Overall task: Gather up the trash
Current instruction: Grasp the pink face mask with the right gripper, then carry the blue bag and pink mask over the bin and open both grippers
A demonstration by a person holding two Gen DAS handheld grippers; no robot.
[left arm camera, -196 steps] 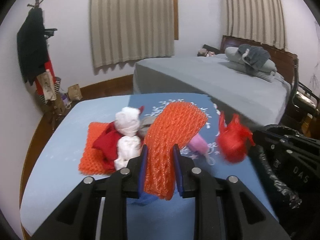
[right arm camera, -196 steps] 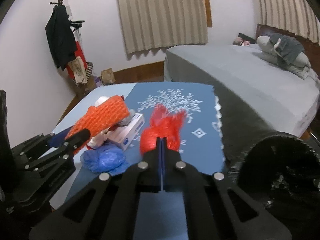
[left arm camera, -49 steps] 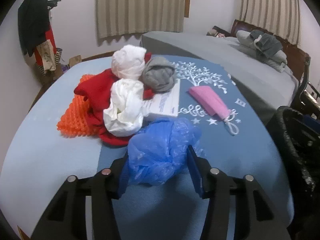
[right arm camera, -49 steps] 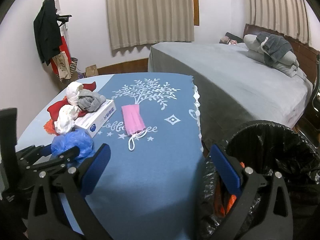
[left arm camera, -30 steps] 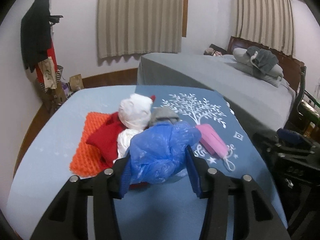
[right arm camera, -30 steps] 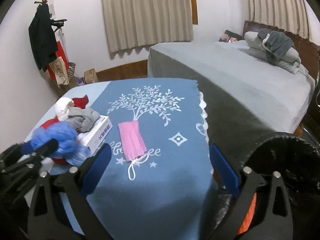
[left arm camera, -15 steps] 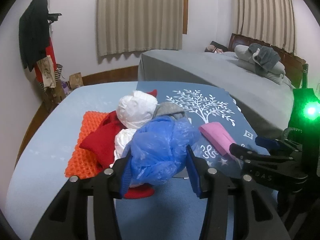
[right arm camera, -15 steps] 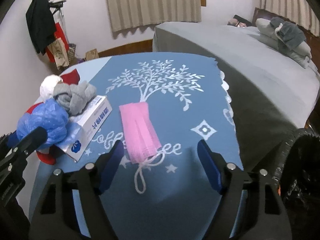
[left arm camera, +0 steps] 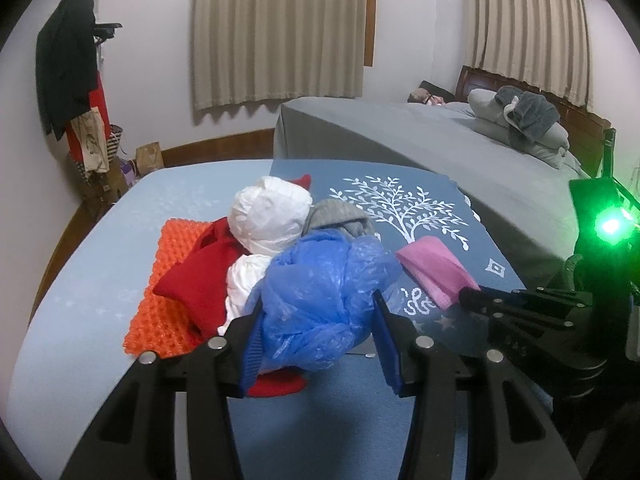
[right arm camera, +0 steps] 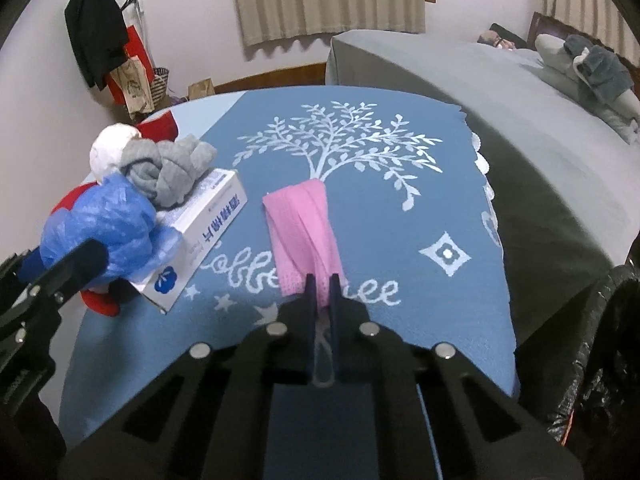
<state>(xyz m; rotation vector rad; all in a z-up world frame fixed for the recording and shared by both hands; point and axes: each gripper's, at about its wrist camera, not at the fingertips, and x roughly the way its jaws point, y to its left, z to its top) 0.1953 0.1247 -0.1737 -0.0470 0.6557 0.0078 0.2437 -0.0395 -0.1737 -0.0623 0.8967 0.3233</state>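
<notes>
Pink mask lengthwise away from right jaws clamping its near end; left jaws around blue bag.

Between the matt black plastic jaws of the left gripper, faced with blue ribbed pads, sits a crumpled blue plastic bag of thin, glossy, crinkled film. Beyond it lie white crinkled plastic wads, a soft matt red cloth and an orange foam net with a bumpy, open mesh. The right gripper, equally matt black with shiny metal screw heads, pinches a pink pleated non-woven face mask. To its left, a ribbed grey knit cloth tops a smooth white cardboard box. Beneath all lies a matt blue woven tablecloth.
</notes>
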